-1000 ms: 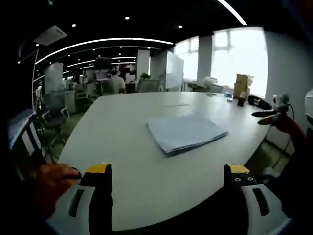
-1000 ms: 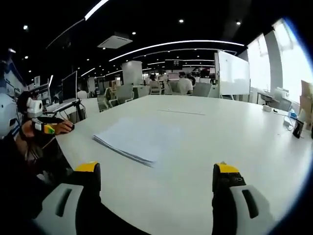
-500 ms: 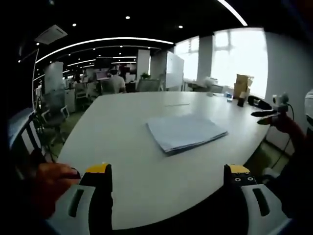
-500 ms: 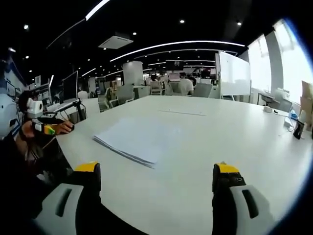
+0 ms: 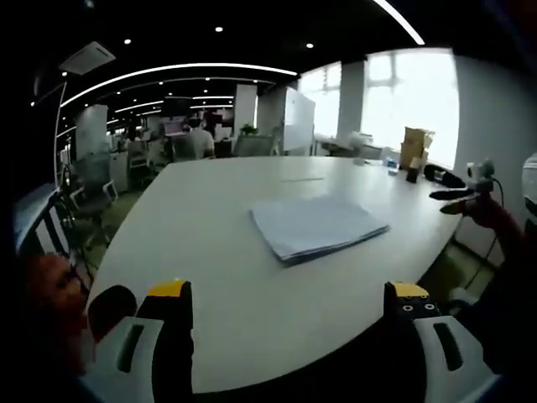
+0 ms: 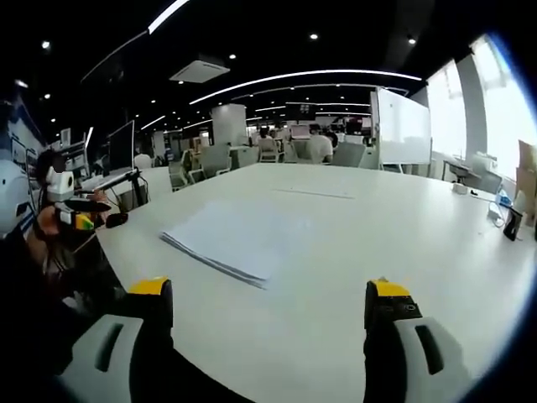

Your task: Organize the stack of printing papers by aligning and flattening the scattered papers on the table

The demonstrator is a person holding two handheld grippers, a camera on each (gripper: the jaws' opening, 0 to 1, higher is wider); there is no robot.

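Note:
A stack of white printing papers [image 5: 317, 227] lies flat on the big white table [image 5: 210, 277], its sheets roughly aligned. In the right gripper view the same paper stack [image 6: 239, 239] sits left of centre on the table [image 6: 403, 252]. My left gripper [image 5: 289, 298] hovers at the table's near edge, open, with nothing between its yellow-tipped jaws. My right gripper [image 6: 267, 298] is open too, short of the stack and empty. The right gripper [image 5: 470, 191] appears far right in the left gripper view; the left gripper [image 6: 75, 214] appears far left in the right gripper view.
A cardboard box and dark cups [image 5: 415, 155] stand at the table's far end by the windows. A single loose sheet [image 6: 315, 193] lies further back. Office chairs [image 5: 92, 197] and desks with seated people surround the table. A whiteboard [image 6: 401, 126] stands behind.
The person's hand at the lower left of the left gripper view has shifted down and left. The papers and both grippers have barely moved.

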